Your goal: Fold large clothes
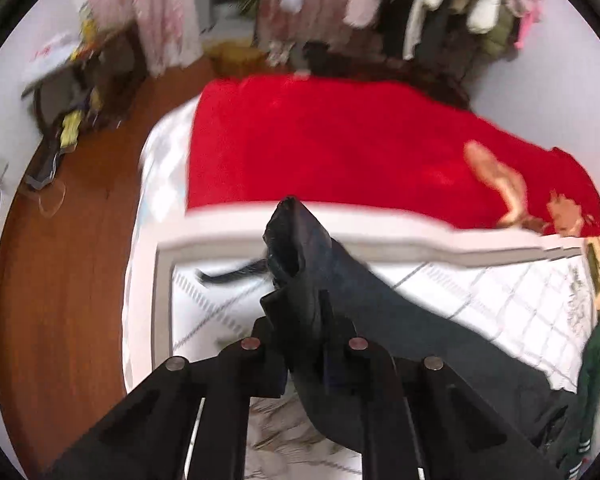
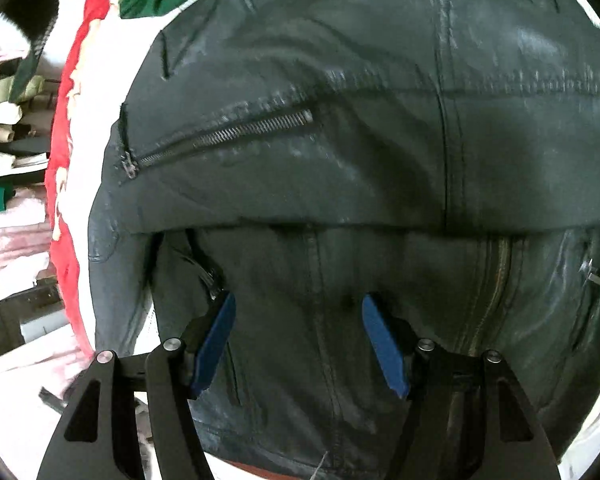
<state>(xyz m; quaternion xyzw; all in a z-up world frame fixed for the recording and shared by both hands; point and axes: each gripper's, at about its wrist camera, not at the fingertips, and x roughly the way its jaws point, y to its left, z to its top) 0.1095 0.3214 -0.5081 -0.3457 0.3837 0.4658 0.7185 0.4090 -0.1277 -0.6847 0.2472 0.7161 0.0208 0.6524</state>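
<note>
Leather jacket (image 2: 340, 128), dark and glossy with creased panels and metal zippers, is lying spread on a white quilted bed (image 1: 480, 292). In the left wrist view the left gripper (image 1: 304, 320) is clamping a bunched, pointed fold of it, and the cloth is trailing from the jaws toward the near right. In the right wrist view the right gripper (image 2: 300, 344) is hovering over the jacket front, its blue pads (image 2: 384, 348) standing wide apart. A slanted pocket zipper (image 2: 220, 140) is running left to right. A fuzzy red blanket (image 1: 340, 140) is covering the far bed. Wooden floor (image 1: 68, 260) is showing left, and hanging clothes (image 1: 440, 0) are lining the far wall.
</note>
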